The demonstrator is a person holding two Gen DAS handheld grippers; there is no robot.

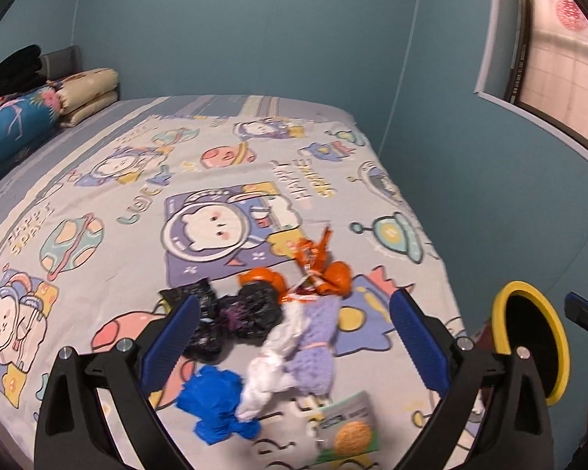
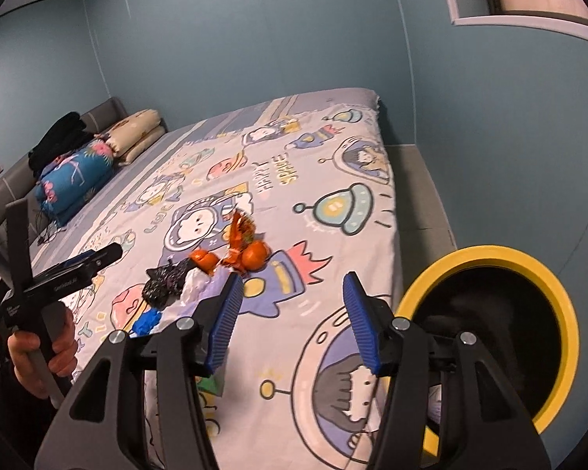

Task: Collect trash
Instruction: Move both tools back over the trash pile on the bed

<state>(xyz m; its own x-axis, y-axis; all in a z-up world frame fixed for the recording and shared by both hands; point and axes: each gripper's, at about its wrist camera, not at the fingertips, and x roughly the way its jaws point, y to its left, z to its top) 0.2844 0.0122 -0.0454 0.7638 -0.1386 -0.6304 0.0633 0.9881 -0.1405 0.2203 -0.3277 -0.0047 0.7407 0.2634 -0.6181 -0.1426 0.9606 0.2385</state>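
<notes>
The left gripper (image 1: 294,337) hangs over the near part of the bed (image 1: 109,211), its jaws spread wide and holding nothing. Between and just beyond its blue pads (image 1: 176,337) lies a loose pile of trash on the cartoon bedsheet. A black bag (image 1: 239,313) sits nearest the left pad, which overlaps it in the left wrist view; whether they touch cannot be told. A white bag (image 1: 274,368) and a lilac cloth (image 1: 317,337) lie in the middle of the gap, touching each other. A blue bag (image 1: 211,403) lies near the camera, beside the white one. A biscuit packet (image 1: 349,431) lies at the near edge, low in the picture. Orange wrappers (image 1: 313,270) lie farther off, past the black bag.

The right gripper (image 2: 292,317) hovers above the bed's near corner, jaws likewise released and wide, with bare sheet between the pads (image 2: 360,325). It touches nothing. In its view the pile lies to the left of the left pad: orange wrappers, black bag and white bag in a row, the blue bag closest.

A yellow-rimmed bin (image 2: 529,270) stands off the bed's corner, just right of the right gripper, its dark mouth tipped toward the camera. In the left wrist view the same bin (image 1: 556,337) shows beyond the right pad.

Folded quilts (image 2: 74,180) lie at the far head of the bed.
</notes>
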